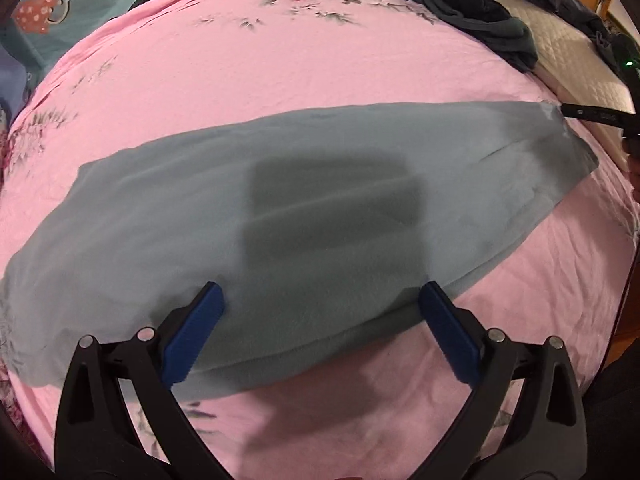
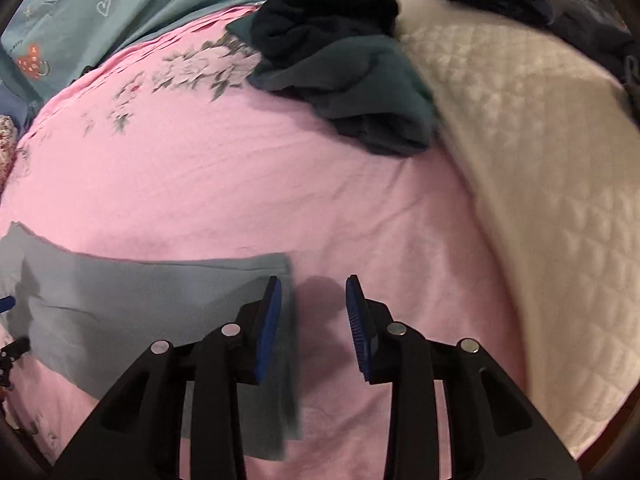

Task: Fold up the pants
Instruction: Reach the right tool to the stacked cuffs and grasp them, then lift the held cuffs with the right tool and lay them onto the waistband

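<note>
while they lie flat on a pink floral bedsheet (image 1: pixel 248 80), the grey-blue pants (image 1: pixel 224 216) stretch with their long axis running side to side across the left wrist view, one narrow end tapering toward the right edge of that picture and the broader end spreading to the left. in the right wrist view the same cloth ends in a straight edge (image 2: pixel 286 280) just under that tool's left-hand blue pad. the left gripper (image 1: pixel 320 292) hangs above the middle of the pants with its jaws spread wide and nothing between the pads; its blocky shadow falls on the fabric. the right gripper (image 2: pixel 314 284) stands partly open over the end of the cloth, bare pink sheet showing in the gap, no fabric pinched. a heap of dark clothing (image 2: pixel 340 60) sits at the far side of the sheet, well apart from the pants. beside it runs a cream quilted mattress cover (image 2: pixel 540 160), and a teal blanket with printed hearts (image 2: pixel 120 12) lies beyond the sheet's far edge.
</note>
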Tool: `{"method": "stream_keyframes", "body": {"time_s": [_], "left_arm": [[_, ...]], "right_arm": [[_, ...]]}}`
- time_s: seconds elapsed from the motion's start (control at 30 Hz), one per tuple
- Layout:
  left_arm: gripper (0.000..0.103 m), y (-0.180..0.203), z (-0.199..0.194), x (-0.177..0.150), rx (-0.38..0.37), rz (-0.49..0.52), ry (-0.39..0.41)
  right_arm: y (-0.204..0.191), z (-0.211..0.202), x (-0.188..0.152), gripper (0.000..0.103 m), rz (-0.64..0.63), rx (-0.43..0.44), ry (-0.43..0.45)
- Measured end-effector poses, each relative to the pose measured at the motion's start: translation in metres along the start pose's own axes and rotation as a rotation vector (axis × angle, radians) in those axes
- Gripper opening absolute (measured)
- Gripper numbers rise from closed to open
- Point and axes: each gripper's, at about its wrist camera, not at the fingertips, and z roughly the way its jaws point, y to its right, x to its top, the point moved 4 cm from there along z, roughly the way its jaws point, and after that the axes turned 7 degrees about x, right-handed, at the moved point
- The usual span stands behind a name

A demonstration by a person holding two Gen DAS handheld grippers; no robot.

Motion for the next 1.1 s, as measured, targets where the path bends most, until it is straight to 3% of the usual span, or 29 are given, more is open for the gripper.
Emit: {"method": "stream_keyframes", "body": {"time_s": [0.17, 0.33, 0.5, 0.63, 0.77, 0.97, 1.1], "left_arm": [[0.1, -0.007, -0.012, 0.003, 0.033, -0.042, 0.0], [0.1, -0.002, -0.023, 0.01, 0.031, -0.037, 0.014], [0.1, 0.016, -0.024, 0.017, 0.024, 0.025, 0.008], [0.1, 0.031, -0.024, 0.021, 0.025, 0.071, 0.006], [0.1, 0.038, -0.027, 0.024, 0.04, 0.106, 0.012], [0.1, 0.038, -0.033, 0.028, 0.049, 0.113, 0.023], [0.1, 0.041, -0.032, 0.03, 0.051, 0.126, 0.02]], "right_arm": [[0.025, -0.031, -0.02, 0.034, 0.19, 0.256, -0.025], [0.036, -0.057, -0.057, 0.035, 0.334, 0.416, -0.021], [0.029, -0.05, -0.08, 0.037, 0.386, 0.428, -0.048], [0.017, -0.045, -0.079, 0.036, 0.347, 0.407, -0.018], [0.014, -0.034, -0.076, 0.036, 0.39, 0.458, -0.004], [0.028, -0.032, -0.078, 0.033, 0.573, 0.503, 0.038], [0.024, -0.027, -0.072, 0.032, 0.592, 0.436, 0.08]]}}
